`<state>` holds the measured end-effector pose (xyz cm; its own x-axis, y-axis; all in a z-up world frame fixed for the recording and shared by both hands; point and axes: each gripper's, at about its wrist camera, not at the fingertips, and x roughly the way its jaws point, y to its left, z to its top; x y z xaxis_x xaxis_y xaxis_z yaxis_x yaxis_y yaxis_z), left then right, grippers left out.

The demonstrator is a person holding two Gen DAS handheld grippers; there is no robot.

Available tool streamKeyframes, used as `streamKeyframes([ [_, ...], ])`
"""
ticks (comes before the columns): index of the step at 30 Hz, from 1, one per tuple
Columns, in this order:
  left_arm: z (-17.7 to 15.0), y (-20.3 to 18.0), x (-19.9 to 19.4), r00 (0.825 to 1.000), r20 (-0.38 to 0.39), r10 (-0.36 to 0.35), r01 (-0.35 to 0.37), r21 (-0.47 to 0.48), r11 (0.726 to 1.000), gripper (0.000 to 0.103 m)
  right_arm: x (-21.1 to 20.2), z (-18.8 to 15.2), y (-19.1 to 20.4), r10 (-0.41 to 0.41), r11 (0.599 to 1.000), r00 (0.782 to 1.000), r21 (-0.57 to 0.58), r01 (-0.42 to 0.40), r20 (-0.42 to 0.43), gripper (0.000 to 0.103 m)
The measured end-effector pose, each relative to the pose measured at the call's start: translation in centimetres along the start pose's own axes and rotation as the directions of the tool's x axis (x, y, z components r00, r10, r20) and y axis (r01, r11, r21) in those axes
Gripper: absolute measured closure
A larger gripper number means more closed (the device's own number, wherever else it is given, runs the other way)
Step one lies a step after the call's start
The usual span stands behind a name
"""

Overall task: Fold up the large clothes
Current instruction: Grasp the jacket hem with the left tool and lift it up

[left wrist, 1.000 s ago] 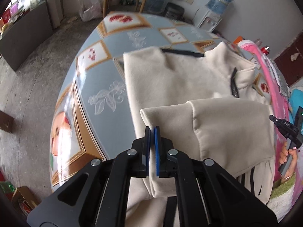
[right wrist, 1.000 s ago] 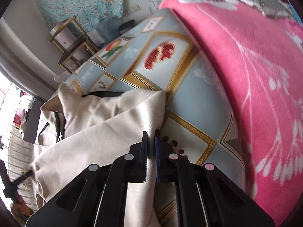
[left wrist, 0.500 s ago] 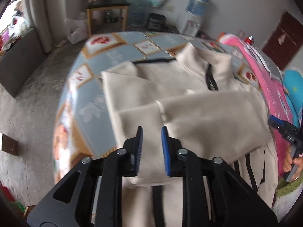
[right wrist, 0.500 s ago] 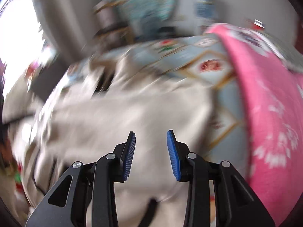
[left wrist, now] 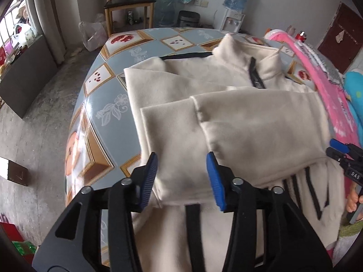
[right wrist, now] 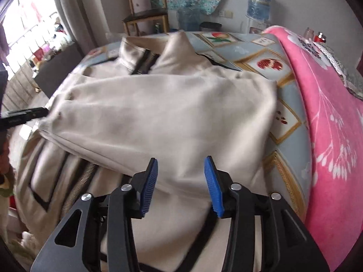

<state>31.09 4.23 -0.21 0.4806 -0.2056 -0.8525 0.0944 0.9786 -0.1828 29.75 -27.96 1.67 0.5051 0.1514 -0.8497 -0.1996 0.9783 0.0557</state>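
Observation:
A cream fleece jacket (left wrist: 204,83) with black trim lies on the patterned table (left wrist: 113,106), collar at the far side. Both sleeves (left wrist: 249,122) are folded across its chest. It fills the right wrist view (right wrist: 158,117) too. My left gripper (left wrist: 181,176) is open and empty above the sleeve cuff near the jacket's left edge. My right gripper (right wrist: 180,181) is open and empty above the folded sleeve at the jacket's right side. The right gripper's tip shows at the right edge of the left wrist view (left wrist: 342,151). The jacket's hem hangs off the near table edge.
A pink blanket (right wrist: 329,113) covers the table's right side. A wooden chair (left wrist: 129,6), a water dispenser (left wrist: 234,2) and plastic bags stand on the floor behind the table. Bare concrete floor (left wrist: 34,122) lies to the left.
Both grippers were shut on the sleeve fabric a second ago. They have opened, let the sleeves drop onto the jacket, and pulled back toward the near edge.

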Motion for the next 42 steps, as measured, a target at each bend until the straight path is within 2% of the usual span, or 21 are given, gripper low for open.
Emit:
streamKeyframes([
  [4, -2.1, -0.9, -2.1, 1.0, 0.001, -0.014, 0.014, 0.03, 0.999, 0.043, -1.6, -0.9, 2.2, 0.05, 0.999, 0.999, -0.009, -0.05, -0.011, 0.047],
  [6, -3.8, -1.0, -3.2, 1.0, 0.011, -0.009, 0.009, 0.05, 0.999, 0.033, -2.4, -2.0, 3.0, 0.06, 0.998, 0.998, -0.01, -0.06, -0.015, 0.037],
  [9, -6.8, -0.4, -4.3, 1.0, 0.021, 0.008, -0.009, 0.071, 0.997, 0.027, -2.9, -4.3, 4.0, 0.06, 0.998, 0.998, -0.009, -0.06, -0.037, 0.037],
  [14, -11.1, 2.0, -5.4, 1.0, 0.002, 0.002, -0.002, 0.017, 1.0, 0.027, -3.5, -8.5, 5.4, -0.003, 1.0, 0.998, -0.006, 0.003, -0.067, 0.037],
  [21, -15.1, 5.6, -8.4, 0.998, 0.063, 0.017, -0.016, -0.025, 1.0, 0.027, -4.5, -12.4, 4.7, 0.0, 0.995, 0.996, 0.098, 0.009, -0.089, 0.037],
  [29, -22.0, 6.8, -10.3, 0.995, 0.056, -0.087, 0.091, -0.072, 0.993, 0.027, -6.5, -14.9, 5.8, 0.031, 0.981, 0.998, 0.191, -0.02, -0.058, 0.037],
  [31, -23.5, 6.7, -10.1, 0.99, 0.044, -0.137, 0.14, -0.091, 0.986, 0.031, -7.1, -15.2, 6.6, 0.056, 0.978, 0.998, 0.205, -0.046, -0.04, 0.037],
  [34, -25.3, 6.6, -8.8, 0.982, 0.006, -0.187, 0.186, -0.117, 0.975, 0.042, -7.5, -15.3, 8.0, 0.09, 0.976, 0.996, 0.204, -0.083, -0.027, 0.037],
  [35, -25.7, 6.6, -8.2, 0.98, -0.014, -0.197, 0.193, -0.129, 0.973, 0.05, -7.5, -15.4, 8.5, 0.096, 0.976, 0.995, 0.197, -0.089, -0.026, 0.037],
  [36, -25.9, 6.6, -7.7, 0.979, -0.024, -0.205, 0.2, -0.137, 0.97, 0.055, -7.7, -15.4, 9.2, 0.103, 0.977, 0.994, 0.188, -0.097, -0.023, 0.037],
  [38, -26.4, 6.6, -7.1, 0.975, -0.034, -0.217, 0.21, -0.157, 0.965, 0.057, -8.0, -15.5, 10.3, 0.119, 0.979, 0.993, 0.169, -0.115, -0.018, 0.037],
  [42, -26.8, 7.1, -6.7, 0.957, -0.028, -0.289, 0.278, -0.199, 0.94, 0.07, -8.8, -15.7, 12.6, 0.125, 0.988, 0.992, 0.093, -0.125, 0.006, 0.037],
])
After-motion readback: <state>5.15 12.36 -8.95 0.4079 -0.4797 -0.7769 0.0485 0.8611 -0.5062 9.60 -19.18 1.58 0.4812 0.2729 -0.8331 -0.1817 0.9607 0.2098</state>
